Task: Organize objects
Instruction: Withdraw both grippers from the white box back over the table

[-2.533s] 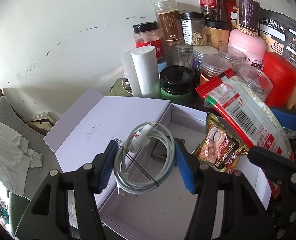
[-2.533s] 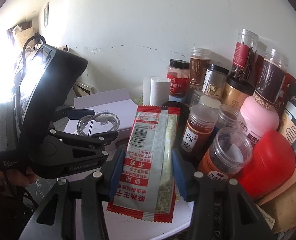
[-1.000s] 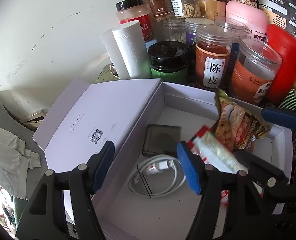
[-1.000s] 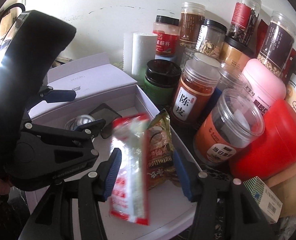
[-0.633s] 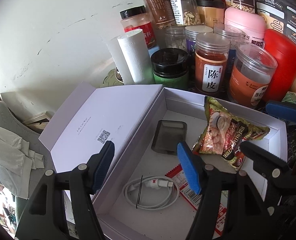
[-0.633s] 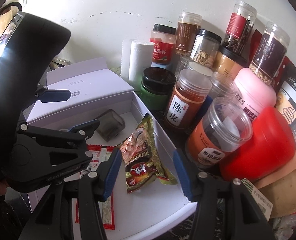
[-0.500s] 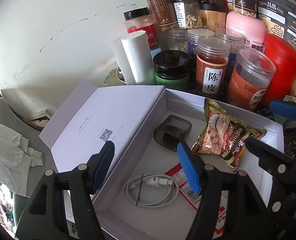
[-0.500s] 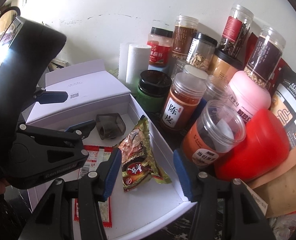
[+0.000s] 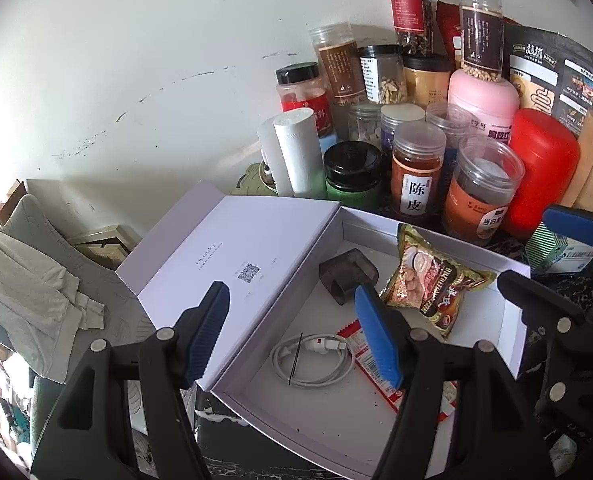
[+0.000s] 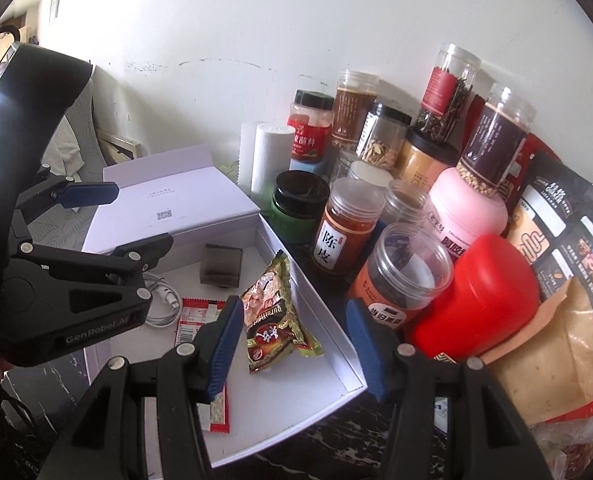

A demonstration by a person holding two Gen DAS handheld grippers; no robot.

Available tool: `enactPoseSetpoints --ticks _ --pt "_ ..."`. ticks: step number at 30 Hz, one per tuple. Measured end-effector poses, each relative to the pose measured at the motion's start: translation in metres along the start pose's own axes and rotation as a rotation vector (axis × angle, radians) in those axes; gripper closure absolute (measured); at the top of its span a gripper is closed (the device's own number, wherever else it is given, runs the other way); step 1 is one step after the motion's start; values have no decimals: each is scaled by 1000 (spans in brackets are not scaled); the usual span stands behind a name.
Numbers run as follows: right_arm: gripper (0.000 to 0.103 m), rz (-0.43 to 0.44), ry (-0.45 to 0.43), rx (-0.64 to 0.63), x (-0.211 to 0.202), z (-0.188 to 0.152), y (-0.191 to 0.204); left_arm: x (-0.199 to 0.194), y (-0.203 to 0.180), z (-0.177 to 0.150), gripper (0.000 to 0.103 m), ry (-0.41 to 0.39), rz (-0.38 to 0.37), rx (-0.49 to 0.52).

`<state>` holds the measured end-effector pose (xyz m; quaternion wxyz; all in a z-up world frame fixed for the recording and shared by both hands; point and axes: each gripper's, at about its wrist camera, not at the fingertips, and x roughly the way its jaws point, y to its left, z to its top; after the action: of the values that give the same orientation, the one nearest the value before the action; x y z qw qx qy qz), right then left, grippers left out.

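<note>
An open white box (image 9: 512, 308) (image 10: 316, 292) holds a coiled white cable (image 9: 312, 358) (image 10: 162, 300), a red-and-white snack packet (image 9: 370, 364) (image 10: 194, 314), a gold-and-brown snack bag (image 9: 432, 284) (image 10: 272, 308) and a small dark grey case (image 9: 348, 274) (image 10: 221, 266). My left gripper (image 9: 292, 332) is open and empty above the box's near left side. My right gripper (image 10: 294, 340) is open and empty above the box's right wall; it also shows in the left wrist view (image 9: 548, 256).
The box lid (image 9: 236, 264) lies open to the left. Several jars crowd behind and right of the box, among them an orange jar (image 9: 416, 172), a black-lidded green jar (image 9: 352, 172), a red container (image 9: 540, 172) and a white paper roll (image 9: 300, 156). Grey cloth (image 9: 24, 288) lies far left.
The left gripper let the cable drop into the box and the right gripper let the red-and-white packet drop in. Both grippers have since lifted back, open and empty.
</note>
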<state>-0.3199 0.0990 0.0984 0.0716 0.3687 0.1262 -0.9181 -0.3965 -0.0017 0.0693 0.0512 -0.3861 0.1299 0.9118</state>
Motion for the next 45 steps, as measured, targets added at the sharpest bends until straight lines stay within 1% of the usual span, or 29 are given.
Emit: enactPoseSetpoints --ticks 12,18,25,32,38,45 --pt "49 -16 -77 -11 -67 0 1 -79 -4 -4 39 -58 14 -11" --pt "49 -19 -113 -8 -101 -4 -1 -118 -7 -9 39 -85 23 -12" --pt "49 -21 -150 -6 -134 -13 -3 -157 -6 -15 39 -103 36 -40" --pt "48 4 -167 11 -160 -31 -7 -192 -4 -32 39 -112 58 -74" --pt "48 30 -171 23 -176 -47 -9 -211 -4 -52 39 -110 61 -97" --pt "48 45 -186 13 -194 -65 -5 -231 -16 -81 39 -103 63 -104"
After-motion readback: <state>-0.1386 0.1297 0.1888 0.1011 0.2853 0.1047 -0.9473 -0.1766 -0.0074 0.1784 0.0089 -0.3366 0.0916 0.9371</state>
